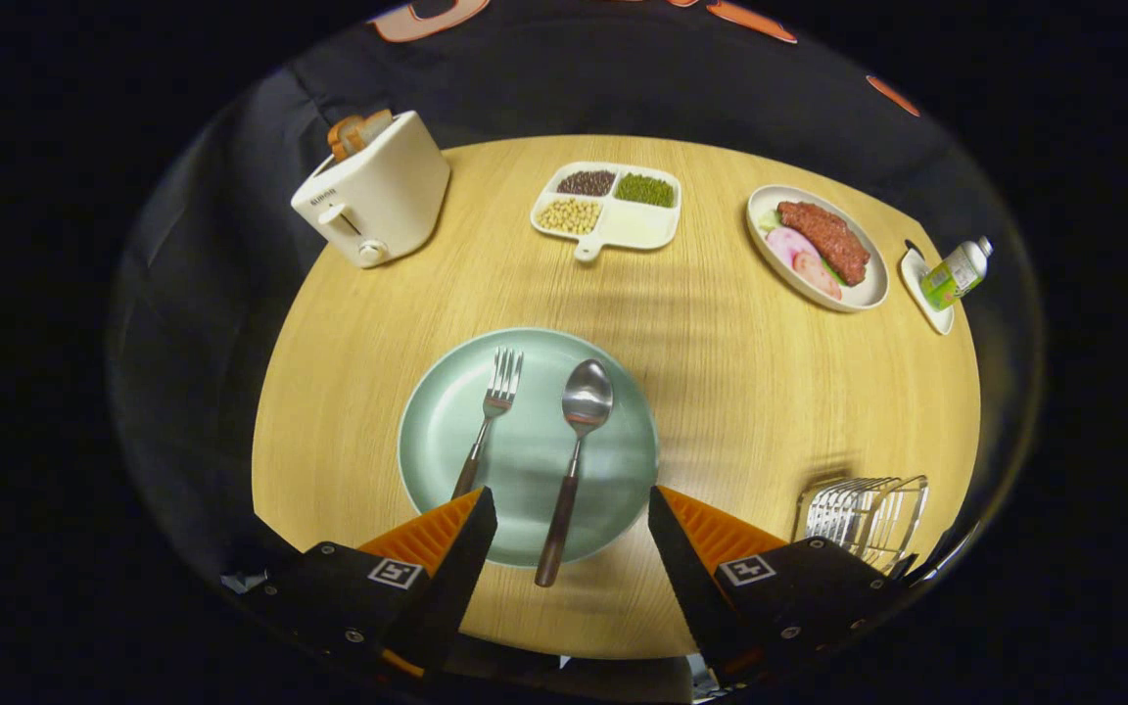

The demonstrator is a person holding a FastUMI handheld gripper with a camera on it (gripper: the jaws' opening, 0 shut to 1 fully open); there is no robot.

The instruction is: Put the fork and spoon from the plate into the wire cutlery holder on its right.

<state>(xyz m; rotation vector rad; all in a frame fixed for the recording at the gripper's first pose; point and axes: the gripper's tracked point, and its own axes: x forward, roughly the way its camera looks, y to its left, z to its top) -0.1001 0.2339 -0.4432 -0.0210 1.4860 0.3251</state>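
Note:
A pale green plate (446, 431) lies on the round wooden table just ahead of my fingers. On it rest a fork (492, 416) on the left and a spoon (576, 450) on the right, both with dark handles pointing back toward me. The spoon's handle end reaches over the plate's near rim, between my fingers. My gripper (572, 509) is open and holds nothing, its fingers spread over the plate's near edge. The wire cutlery holder (866, 517) stands to the right of the plate, close beside my right finger.
Beyond the plate stand a white toaster (376, 194) with bread, a divided tray of beans (608, 208), an oval dish of meat and ham (817, 248), and a small green bottle (956, 272) on a small white dish. Bare tabletop (740, 372) lies between plate and holder.

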